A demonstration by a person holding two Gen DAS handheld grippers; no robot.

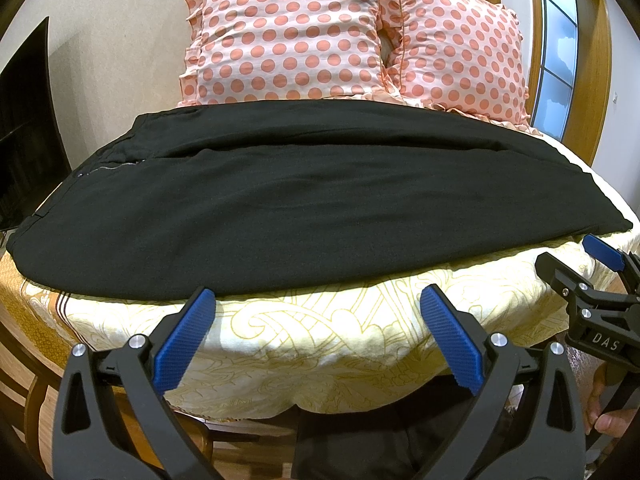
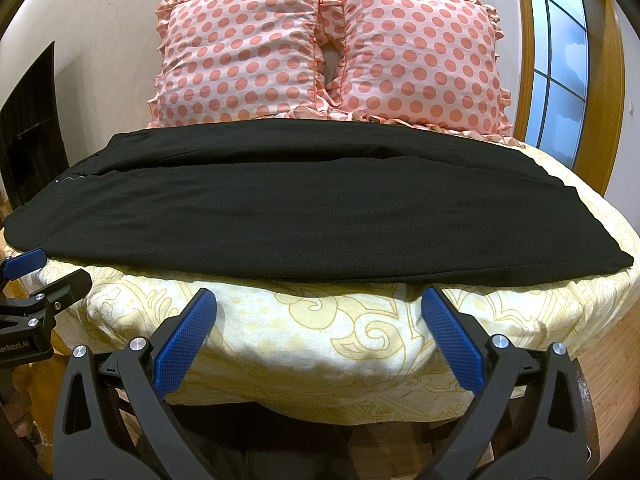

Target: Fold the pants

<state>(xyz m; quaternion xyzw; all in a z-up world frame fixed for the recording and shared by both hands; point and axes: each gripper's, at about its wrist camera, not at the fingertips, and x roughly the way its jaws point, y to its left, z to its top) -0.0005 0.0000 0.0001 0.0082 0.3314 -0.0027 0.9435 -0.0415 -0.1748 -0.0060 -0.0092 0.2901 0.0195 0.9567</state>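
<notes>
Black pants [image 1: 312, 200] [image 2: 288, 208] lie flat across the bed, waist and zipper at the left, leg ends at the right, one leg folded over the other. My left gripper [image 1: 318, 300] stands open just in front of the pants' near edge, nothing between its blue pads. In the right wrist view my right gripper [image 2: 320, 300] is also open, empty, just short of the near hem. Each gripper shows at the edge of the other's view: the right gripper [image 1: 600, 264] at the far right, the left gripper [image 2: 36, 272] at the far left.
The bed has a cream and yellow patterned cover [image 1: 320, 340] [image 2: 304, 340]. Two pink polka-dot pillows [image 1: 288, 32] [image 2: 248, 52] stand behind the pants. A dark screen [image 1: 28, 120] is at the left, a window [image 2: 560, 64] at the right. A hand [image 1: 608, 420] holds the right gripper.
</notes>
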